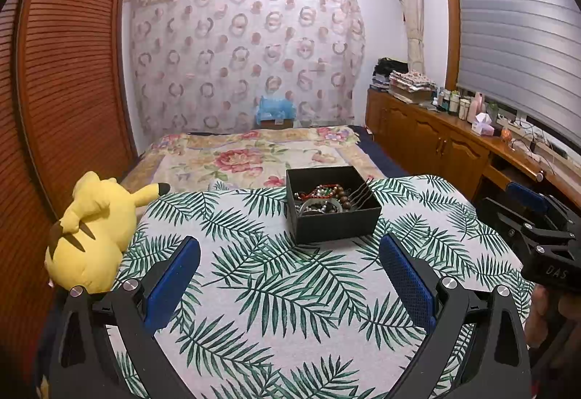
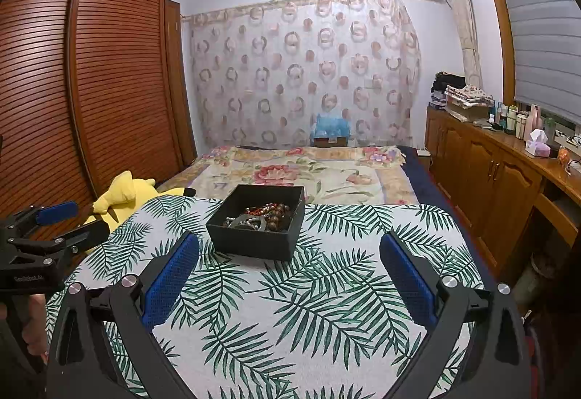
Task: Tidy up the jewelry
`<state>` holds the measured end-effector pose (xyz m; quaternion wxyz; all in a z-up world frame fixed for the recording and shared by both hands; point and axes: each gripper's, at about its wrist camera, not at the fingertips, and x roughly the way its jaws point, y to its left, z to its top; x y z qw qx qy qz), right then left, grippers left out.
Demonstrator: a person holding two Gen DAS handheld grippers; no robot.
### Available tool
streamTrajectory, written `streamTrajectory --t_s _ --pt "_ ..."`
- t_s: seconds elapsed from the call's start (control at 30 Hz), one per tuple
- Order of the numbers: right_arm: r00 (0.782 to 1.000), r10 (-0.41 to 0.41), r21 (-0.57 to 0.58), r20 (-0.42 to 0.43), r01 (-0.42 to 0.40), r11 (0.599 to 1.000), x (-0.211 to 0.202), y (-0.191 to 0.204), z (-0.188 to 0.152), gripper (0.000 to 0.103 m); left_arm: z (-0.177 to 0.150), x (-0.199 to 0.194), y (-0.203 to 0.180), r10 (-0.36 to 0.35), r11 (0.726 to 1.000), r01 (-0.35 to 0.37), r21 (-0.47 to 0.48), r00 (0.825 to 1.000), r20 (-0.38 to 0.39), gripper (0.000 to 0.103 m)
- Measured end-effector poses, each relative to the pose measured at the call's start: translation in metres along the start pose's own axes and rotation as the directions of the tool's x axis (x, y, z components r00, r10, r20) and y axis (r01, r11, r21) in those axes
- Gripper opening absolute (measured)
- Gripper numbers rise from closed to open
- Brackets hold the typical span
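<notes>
Hovering above the leaf-print cloth (image 1: 276, 290), both tools are being held back from the work, each with its blue pads spread wide and nothing between them. The left gripper (image 1: 288, 275) is hanging with the box (image 1: 332, 206) ahead of it and a little to the right of its open gap; the right gripper (image 2: 288, 275) is seeing the same box (image 2: 258, 223) ahead and slightly to its left. So the box is sitting between the two lines of reach, which in my judgement is why it is placed mid-cloth: either tool can get to it.

The jewelry (image 1: 323, 199) is lying heaped inside the box: brown wooden beads, a red-and-silver strand, a pale bangle, and what are probably dark hairpins leaning on the rim nearest the right tool, though the view is too coarse to be sure. Nothing is lying loose on the cloth, as far as either view shows. That fits a pile waiting to be sorted and equally a pile already gathered in, so I am not calling the stage.

A yellow plush (image 1: 90, 235) is resting off to the left tool's left, at the cloth's edge, clear of the working area.

Writing: the right tool's body, seen from the left view, is showing "DAS"; the left tool's body, seen from the right view, is carrying a small label, seemingly "GenRobot.AI".
</notes>
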<state>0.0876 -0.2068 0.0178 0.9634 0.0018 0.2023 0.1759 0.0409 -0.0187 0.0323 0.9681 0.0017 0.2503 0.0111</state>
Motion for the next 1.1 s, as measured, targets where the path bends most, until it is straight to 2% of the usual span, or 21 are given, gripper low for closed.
streamTrajectory --t_s 1.1 --pt "1.0 0.001 0.001 -0.003 -0.001 1.0 0.0005 0.0007 -0.0009 0.1 -0.0018 0.0008 0.0026 -0.002 1.0 0.002 -0.005 1.0 0.0 0.095"
